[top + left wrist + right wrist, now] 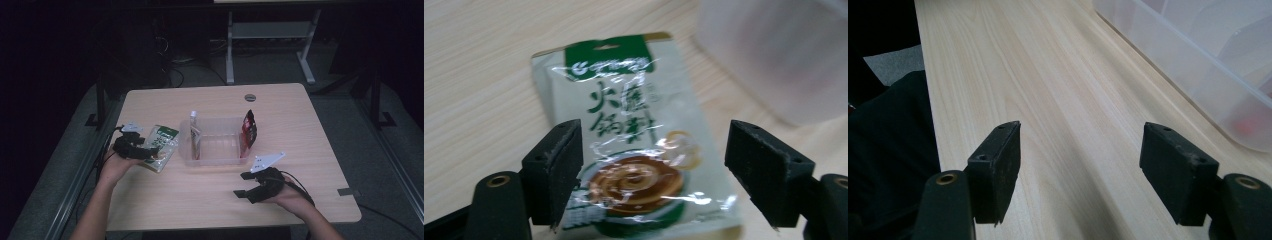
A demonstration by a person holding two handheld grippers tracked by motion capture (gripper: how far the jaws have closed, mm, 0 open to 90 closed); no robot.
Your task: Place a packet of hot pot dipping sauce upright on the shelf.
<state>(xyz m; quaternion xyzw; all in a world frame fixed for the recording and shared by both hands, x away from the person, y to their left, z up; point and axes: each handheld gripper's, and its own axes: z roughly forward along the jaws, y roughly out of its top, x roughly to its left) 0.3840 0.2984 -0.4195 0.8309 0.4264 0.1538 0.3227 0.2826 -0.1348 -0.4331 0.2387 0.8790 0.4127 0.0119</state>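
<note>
A green and white sauce packet [163,145] [634,155] lies flat on the wooden table, left of a clear plastic bin [214,142]. My left gripper [145,150] [669,172] is open, its jaws standing wide on either side of the packet's lower half without touching it. My right gripper [243,185] [1093,170] is open over bare table in front of the bin's near right corner, with nothing between its jaws. Inside the bin, a white packet [194,135] leans on the left wall and a red and black packet [248,129] stands at the right wall.
The bin's wall [1198,65] [784,55] shows blurred at the upper right of both gripper views. A round grommet [250,97] sits at the table's far edge. A dark sleeve [888,150] lies at the left of the right gripper view.
</note>
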